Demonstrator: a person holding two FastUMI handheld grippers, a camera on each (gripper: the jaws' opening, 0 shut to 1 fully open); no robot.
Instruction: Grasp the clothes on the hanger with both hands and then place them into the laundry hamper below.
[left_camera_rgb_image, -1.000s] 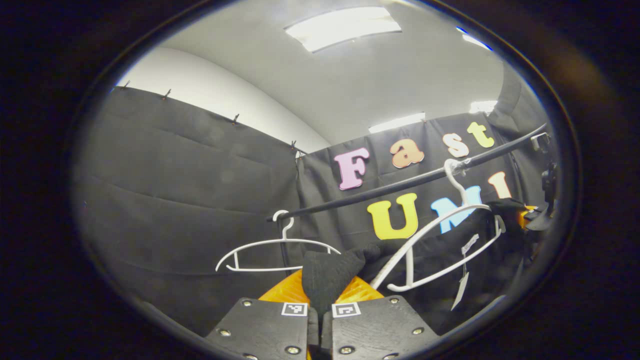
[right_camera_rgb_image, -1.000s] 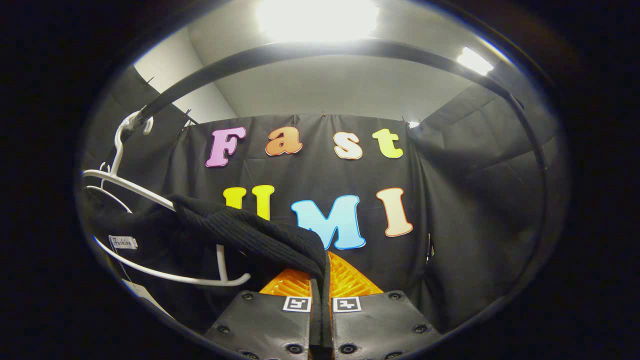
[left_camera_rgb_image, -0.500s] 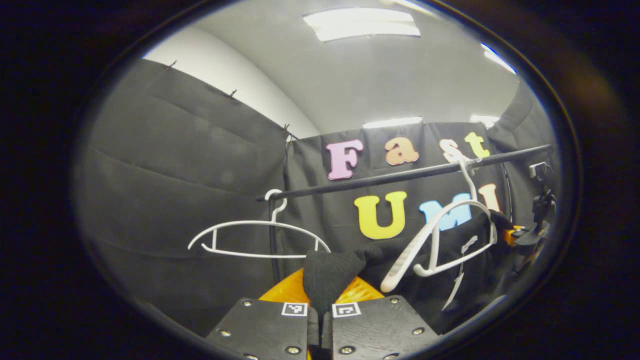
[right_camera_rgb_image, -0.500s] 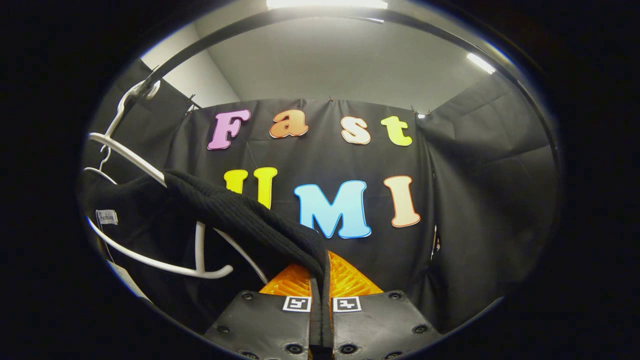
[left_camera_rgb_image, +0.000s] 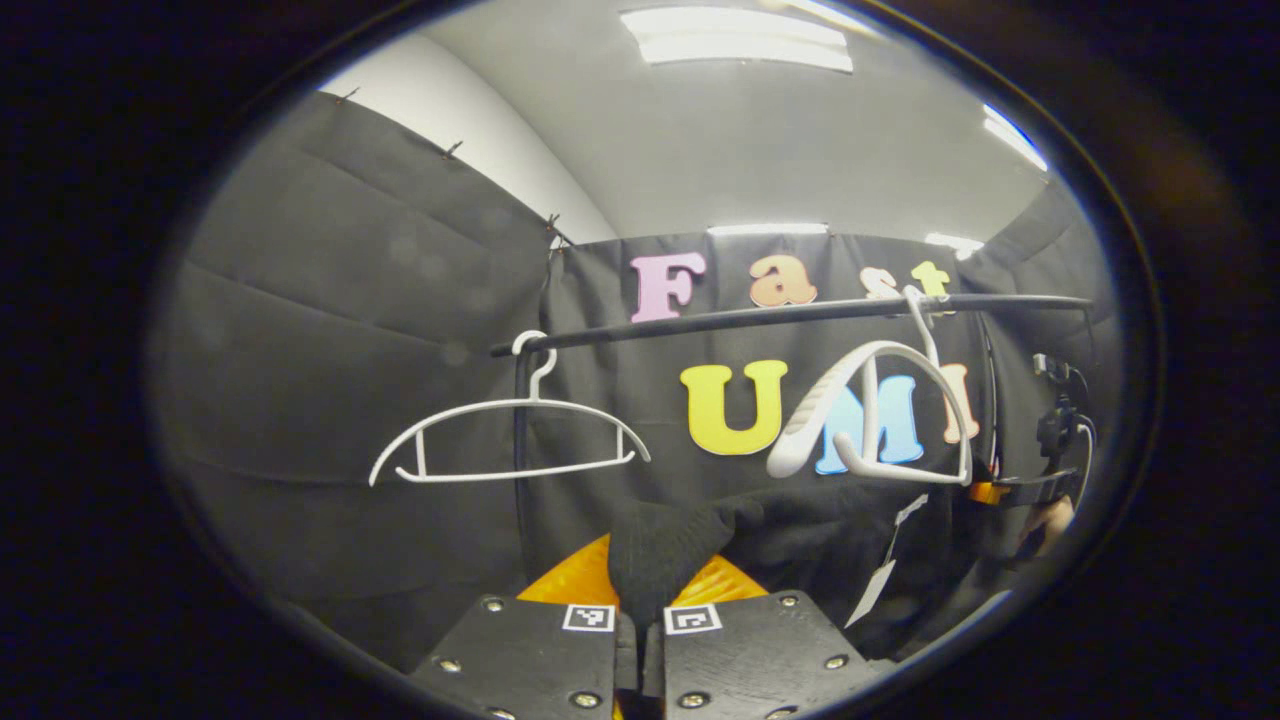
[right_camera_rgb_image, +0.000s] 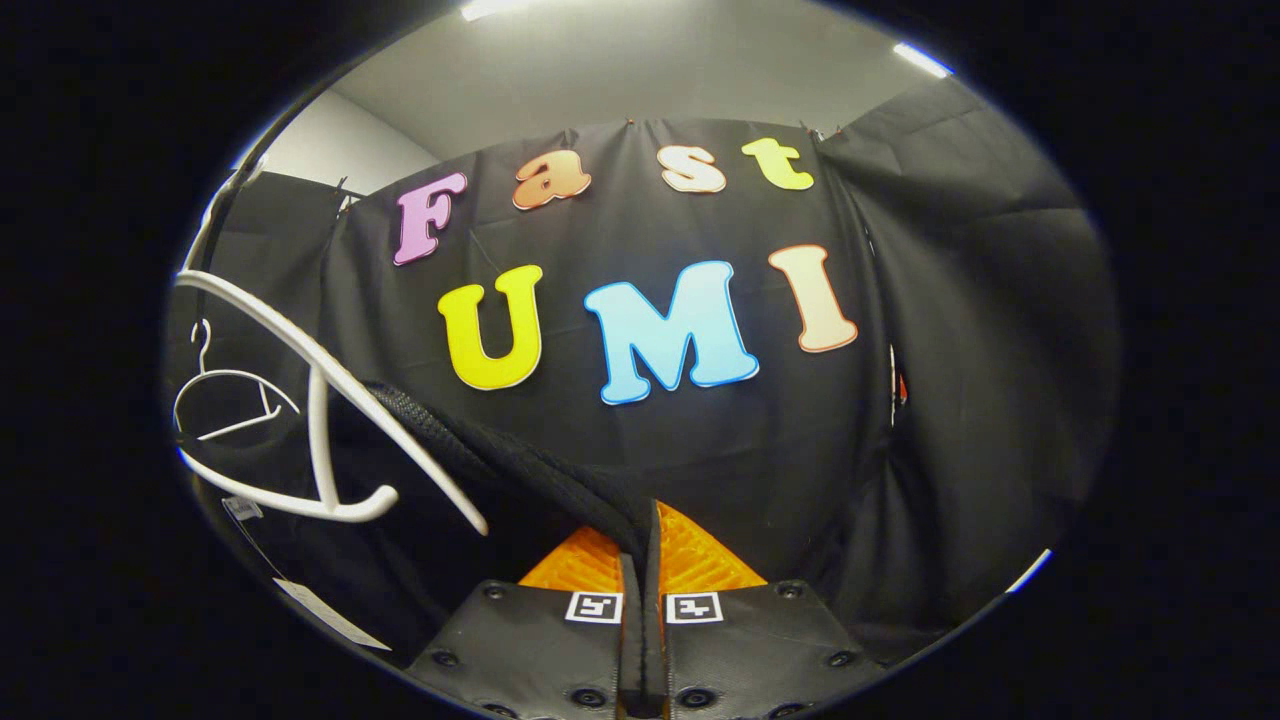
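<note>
Item: black knit garment (left_camera_rgb_image: 800, 520), soft and limp, judged light; it drapes and folds under its own weight, so it should sag between two holds and slide easily off smooth plastic. Best holds: the two upper corners, near the shoulders, one per tool. Left tool (left_camera_rgb_image: 640, 625): clenched on a bunched corner of the knit, fabric rising straight ahead of its tips. Right tool (right_camera_rgb_image: 641, 600): clamped on a ribbed edge that runs up and to its left. Location: the cloth hangs slung between both tools, just below the white hanger (left_camera_rgb_image: 870, 420), which sits tilted on the black rail (left_camera_rgb_image: 760, 317); it appears clear of the hanger, though dark cloth on dark backdrop makes this uncertain. Appearance: matte, coarse rib texture, a pale tag (left_camera_rgb_image: 870, 595) dangling. A second, bare hanger (left_camera_rgb_image: 505, 445) hangs ahead of the left tool.
</note>
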